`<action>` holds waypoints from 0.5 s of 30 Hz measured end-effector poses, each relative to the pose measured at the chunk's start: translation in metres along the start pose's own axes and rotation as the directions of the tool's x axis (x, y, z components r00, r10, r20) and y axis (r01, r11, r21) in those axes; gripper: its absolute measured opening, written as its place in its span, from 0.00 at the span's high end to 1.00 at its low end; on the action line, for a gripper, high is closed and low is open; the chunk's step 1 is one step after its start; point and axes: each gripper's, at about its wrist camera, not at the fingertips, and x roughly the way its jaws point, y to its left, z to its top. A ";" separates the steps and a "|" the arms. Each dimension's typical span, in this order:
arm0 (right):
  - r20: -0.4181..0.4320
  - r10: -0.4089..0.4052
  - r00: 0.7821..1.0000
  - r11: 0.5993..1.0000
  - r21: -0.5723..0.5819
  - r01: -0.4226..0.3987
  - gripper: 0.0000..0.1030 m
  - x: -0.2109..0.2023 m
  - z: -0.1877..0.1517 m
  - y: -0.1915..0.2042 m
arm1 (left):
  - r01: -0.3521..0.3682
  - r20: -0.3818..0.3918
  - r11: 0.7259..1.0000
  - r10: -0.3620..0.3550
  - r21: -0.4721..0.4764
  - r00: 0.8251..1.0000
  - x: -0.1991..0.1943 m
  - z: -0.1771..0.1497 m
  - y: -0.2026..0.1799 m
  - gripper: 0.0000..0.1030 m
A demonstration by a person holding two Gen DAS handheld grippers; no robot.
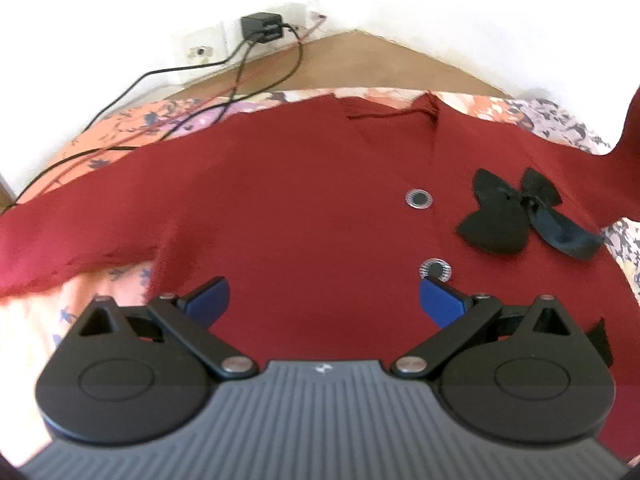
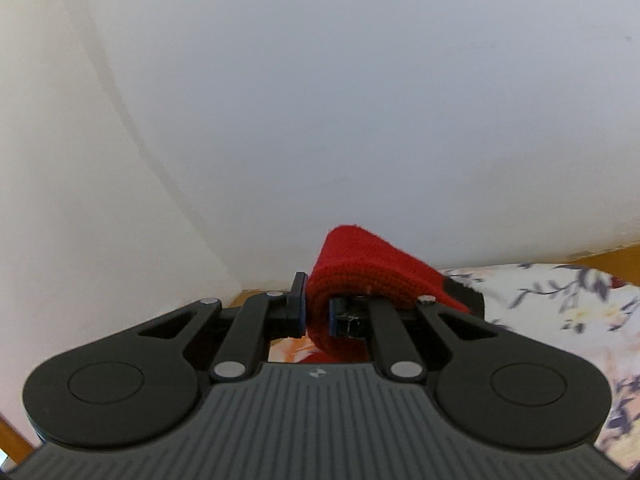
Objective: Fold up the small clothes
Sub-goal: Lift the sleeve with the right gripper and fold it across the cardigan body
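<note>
A small dark red knitted garment lies spread on a floral bedsheet. It carries a black bow and two round buttons. My left gripper hovers open just above the garment's near part, blue pads wide apart with nothing between them. In the right wrist view, my right gripper is shut on a fold of the red garment, lifted up toward the wall. A raised red strip at the right edge of the left wrist view is that lifted part.
A black charger sits in a wall socket, with black cables trailing across the sheet's far left corner. A wooden bed frame runs along the white wall. Floral sheet shows at right.
</note>
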 end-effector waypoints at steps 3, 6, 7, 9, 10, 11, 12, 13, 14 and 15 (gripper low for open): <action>-0.004 0.021 1.000 0.999 -0.024 -0.021 0.90 0.008 -0.010 0.028 | -0.002 0.008 1.000 0.002 -0.005 1.000 -0.002 0.002 0.016 0.00; -0.011 0.037 0.999 0.999 -0.035 -0.037 0.91 0.019 -0.021 0.050 | -0.005 0.014 1.000 0.005 -0.008 1.000 -0.003 0.003 0.029 0.00; -0.013 0.042 0.999 0.998 -0.037 -0.043 0.91 0.030 -0.026 0.069 | -0.006 0.017 1.000 0.006 -0.008 1.000 -0.003 0.003 0.035 0.00; -0.021 0.054 0.998 0.998 -0.040 -0.055 0.91 0.039 -0.036 0.088 | -0.007 0.021 1.000 0.007 -0.008 1.000 -0.003 0.004 0.044 0.00; -0.024 0.059 0.998 0.997 -0.041 -0.060 0.91 0.044 -0.041 0.096 | -0.007 0.026 1.000 0.007 -0.009 1.000 -0.002 0.005 0.049 0.00; -0.028 0.064 0.998 0.997 -0.043 -0.065 0.91 0.048 -0.046 0.103 | -0.007 0.031 1.000 0.008 -0.009 1.000 -0.003 0.004 0.053 0.00; -0.033 0.070 0.997 0.996 -0.044 -0.072 0.91 0.053 -0.051 0.109 | -0.008 0.035 1.000 0.008 -0.010 0.999 -0.002 0.005 0.058 0.00; -0.041 0.077 0.996 0.996 -0.044 -0.079 0.91 0.058 -0.057 0.116 | -0.009 0.039 1.000 0.010 -0.011 0.999 -0.002 0.005 0.063 0.00; -0.050 0.084 0.995 0.995 -0.044 -0.086 0.91 0.063 -0.063 0.121 | -0.010 0.042 1.000 0.011 -0.012 0.999 -0.001 0.006 0.067 0.00; -0.061 0.093 0.994 0.994 -0.046 -0.096 0.91 0.069 -0.069 0.126 | -0.012 0.044 1.000 0.013 -0.014 0.999 -0.001 0.006 0.071 0.00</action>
